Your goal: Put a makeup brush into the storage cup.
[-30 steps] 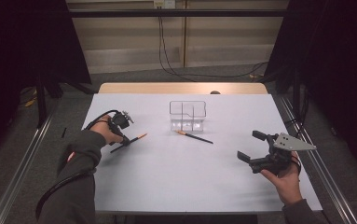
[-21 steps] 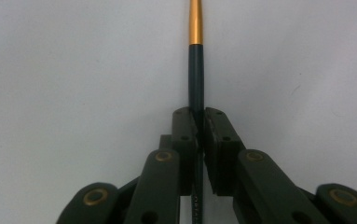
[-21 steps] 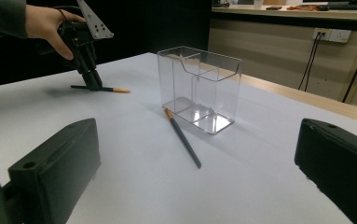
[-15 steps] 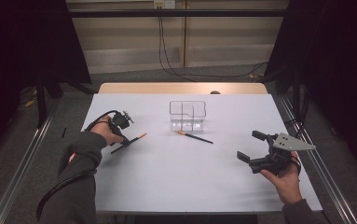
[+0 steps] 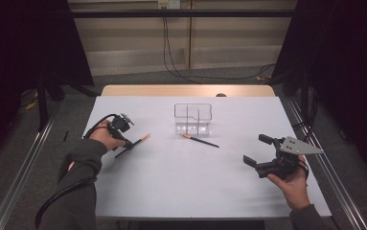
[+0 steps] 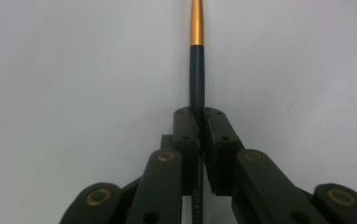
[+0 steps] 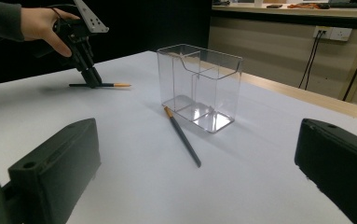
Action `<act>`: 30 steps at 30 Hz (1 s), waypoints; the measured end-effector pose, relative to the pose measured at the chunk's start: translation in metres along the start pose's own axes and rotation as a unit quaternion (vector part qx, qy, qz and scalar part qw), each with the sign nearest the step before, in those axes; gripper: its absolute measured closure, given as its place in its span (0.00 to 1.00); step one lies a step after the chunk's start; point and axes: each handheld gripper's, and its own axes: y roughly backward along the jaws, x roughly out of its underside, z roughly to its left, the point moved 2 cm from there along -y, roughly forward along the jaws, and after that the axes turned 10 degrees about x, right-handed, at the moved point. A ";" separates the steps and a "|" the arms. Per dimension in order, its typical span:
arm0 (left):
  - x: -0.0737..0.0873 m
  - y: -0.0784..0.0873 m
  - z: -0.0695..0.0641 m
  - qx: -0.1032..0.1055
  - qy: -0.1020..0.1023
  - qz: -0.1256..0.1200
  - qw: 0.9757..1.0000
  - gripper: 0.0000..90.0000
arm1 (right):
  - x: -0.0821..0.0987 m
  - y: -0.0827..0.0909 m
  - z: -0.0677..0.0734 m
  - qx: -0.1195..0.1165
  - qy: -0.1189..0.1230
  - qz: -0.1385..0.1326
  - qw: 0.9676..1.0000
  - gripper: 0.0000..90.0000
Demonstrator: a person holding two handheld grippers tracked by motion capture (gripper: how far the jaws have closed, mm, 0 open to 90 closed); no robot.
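Left tool (image 5: 126, 143) clamped on pencil (image 6: 196, 79) lying on table (image 5: 181, 182); right tool (image 5: 258, 151) jaws wide apart, holding nothing

Left hand-held gripper (image 5: 127, 143) is down on the white tabletop (image 5: 171, 182), clamped on a dark pencil (image 5: 133, 145). To its right stands a clear organizer (image 5: 193, 118), a second pencil (image 5: 199, 140) nearby. Right hand-held gripper (image 5: 258, 150) hovers wide open, well apart.

A lab recording bay: black curtains (image 5: 344, 72) flank the white surface (image 5: 181, 182), wall sockets (image 5: 167, 4) behind it.
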 end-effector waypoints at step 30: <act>0.002 0.019 -0.010 -0.021 0.045 -0.262 0.964 0.94 | 0.000 0.000 0.000 -0.002 0.003 0.000 1.000 0.00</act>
